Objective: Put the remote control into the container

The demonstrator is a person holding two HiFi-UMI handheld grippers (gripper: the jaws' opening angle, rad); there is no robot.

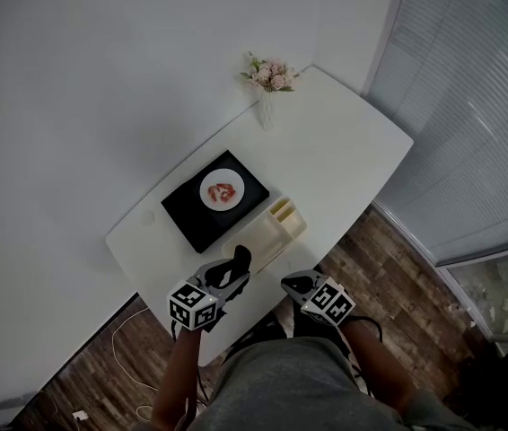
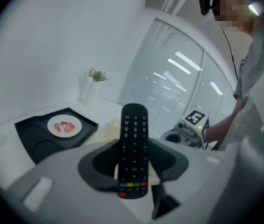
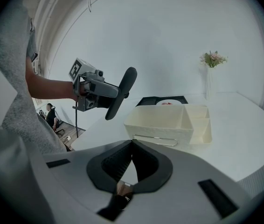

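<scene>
The white table with rounded corners [image 1: 344, 151] runs diagonally across the head view. Its near edge is at lower centre, and most of the bare top stretches toward the upper right. Brown wooden floor [image 1: 398, 259] lies beyond its right edge. A cream plastic container with compartments [image 1: 267, 232] sits close to the near edge, just beside a black square tray [image 1: 191, 214] at its upper left (a white plate of red food [image 1: 222, 189] rests on the tray). The left gripper [image 1: 234, 272] pinches a long black remote control [image 2: 133, 148] between its jaws. In the right gripper view the remote hangs in the air left of the container, apart from its wall. The right gripper [image 3: 132, 146], jaws pressed together on nothing, faces the container from lower centre.
</scene>
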